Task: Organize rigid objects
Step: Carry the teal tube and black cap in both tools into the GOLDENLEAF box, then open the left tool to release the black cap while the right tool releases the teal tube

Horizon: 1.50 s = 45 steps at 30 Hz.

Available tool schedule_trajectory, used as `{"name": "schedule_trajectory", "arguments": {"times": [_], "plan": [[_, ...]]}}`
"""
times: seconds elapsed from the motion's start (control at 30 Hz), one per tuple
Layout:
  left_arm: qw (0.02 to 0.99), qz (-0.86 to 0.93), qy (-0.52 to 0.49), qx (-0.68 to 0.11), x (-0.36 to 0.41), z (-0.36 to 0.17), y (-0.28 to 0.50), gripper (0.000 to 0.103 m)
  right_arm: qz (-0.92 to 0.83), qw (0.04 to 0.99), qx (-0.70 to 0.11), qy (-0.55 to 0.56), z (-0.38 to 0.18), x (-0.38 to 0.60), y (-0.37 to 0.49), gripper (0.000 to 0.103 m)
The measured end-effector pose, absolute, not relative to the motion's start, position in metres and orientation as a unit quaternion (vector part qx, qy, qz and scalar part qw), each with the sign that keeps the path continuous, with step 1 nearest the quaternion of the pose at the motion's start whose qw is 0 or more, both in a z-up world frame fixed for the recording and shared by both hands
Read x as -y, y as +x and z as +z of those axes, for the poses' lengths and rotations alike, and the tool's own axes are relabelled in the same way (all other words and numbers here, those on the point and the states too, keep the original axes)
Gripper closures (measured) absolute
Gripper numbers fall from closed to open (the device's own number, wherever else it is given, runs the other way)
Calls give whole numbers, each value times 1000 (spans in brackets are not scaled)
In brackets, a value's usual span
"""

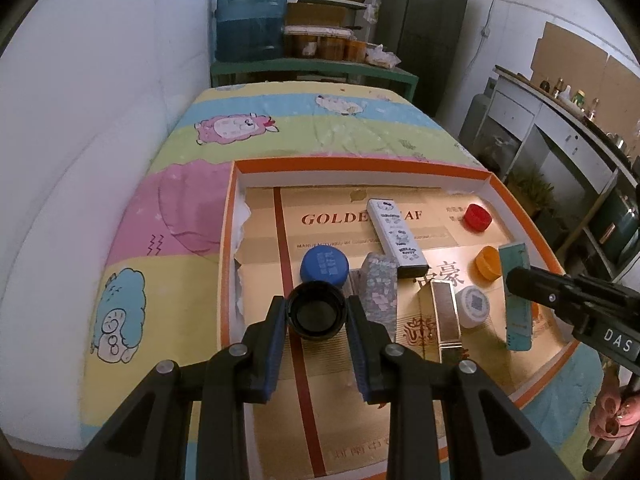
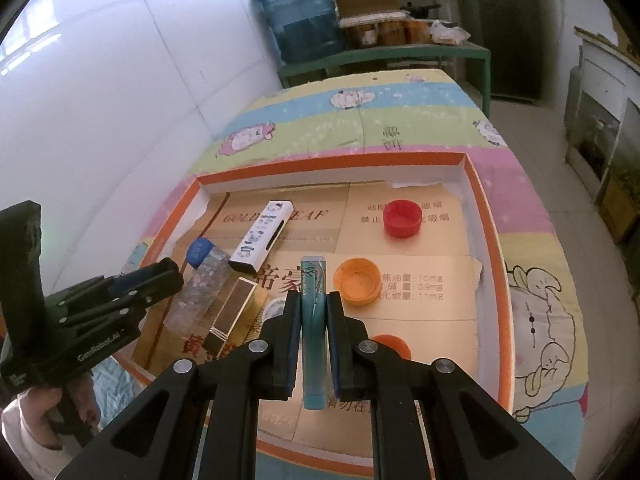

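Observation:
My left gripper (image 1: 316,312) is shut on a black bottle cap (image 1: 316,314) and holds it over the near left of the orange-rimmed tray (image 1: 360,164). My right gripper (image 2: 314,308) is shut on a teal flat box (image 2: 314,320), held on edge over the tray's near middle; the box also shows in the left wrist view (image 1: 518,300). In the tray lie a blue cap (image 1: 324,266), a floral box (image 1: 378,292), a white Hello Kitty box (image 1: 396,236), a gold box (image 1: 442,320), a white cap (image 1: 474,306), an orange cap (image 2: 357,282) and a red cap (image 2: 402,218).
The tray sits on a cartoon-print bedsheet (image 1: 280,128) beside a white wall (image 1: 80,120). A second orange cap (image 2: 390,346) lies under my right gripper's finger. A green bench with a water jug (image 1: 252,16) stands beyond the bed. Cabinets (image 1: 560,132) line the right.

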<state>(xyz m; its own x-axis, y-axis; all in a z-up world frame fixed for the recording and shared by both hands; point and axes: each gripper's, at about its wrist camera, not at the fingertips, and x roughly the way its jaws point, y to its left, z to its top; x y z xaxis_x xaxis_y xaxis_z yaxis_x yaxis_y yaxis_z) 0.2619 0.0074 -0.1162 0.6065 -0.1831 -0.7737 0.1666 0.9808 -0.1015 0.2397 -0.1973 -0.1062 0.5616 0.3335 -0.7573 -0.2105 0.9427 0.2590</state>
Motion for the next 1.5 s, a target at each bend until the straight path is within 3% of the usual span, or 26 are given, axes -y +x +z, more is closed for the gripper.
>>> {"name": "schedule_trajectory", "arguments": {"times": [0.77, 1.03, 1.37, 1.5], "plan": [[890, -96, 2, -446, -4, -125, 269, 73, 157, 874, -457, 61, -119, 192, 247, 90], [898, -103, -12, -427, -6, -119, 264, 55, 158, 873, -457, 60, -120, 192, 248, 90], [903, -104, -20, -416, -9, -110, 261, 54, 162, 875, -453, 56, -119, 190, 247, 87], [904, -103, -22, -415, -10, -110, 259, 46, 162, 877, -449, 48, -117, 187, 244, 83]]}}
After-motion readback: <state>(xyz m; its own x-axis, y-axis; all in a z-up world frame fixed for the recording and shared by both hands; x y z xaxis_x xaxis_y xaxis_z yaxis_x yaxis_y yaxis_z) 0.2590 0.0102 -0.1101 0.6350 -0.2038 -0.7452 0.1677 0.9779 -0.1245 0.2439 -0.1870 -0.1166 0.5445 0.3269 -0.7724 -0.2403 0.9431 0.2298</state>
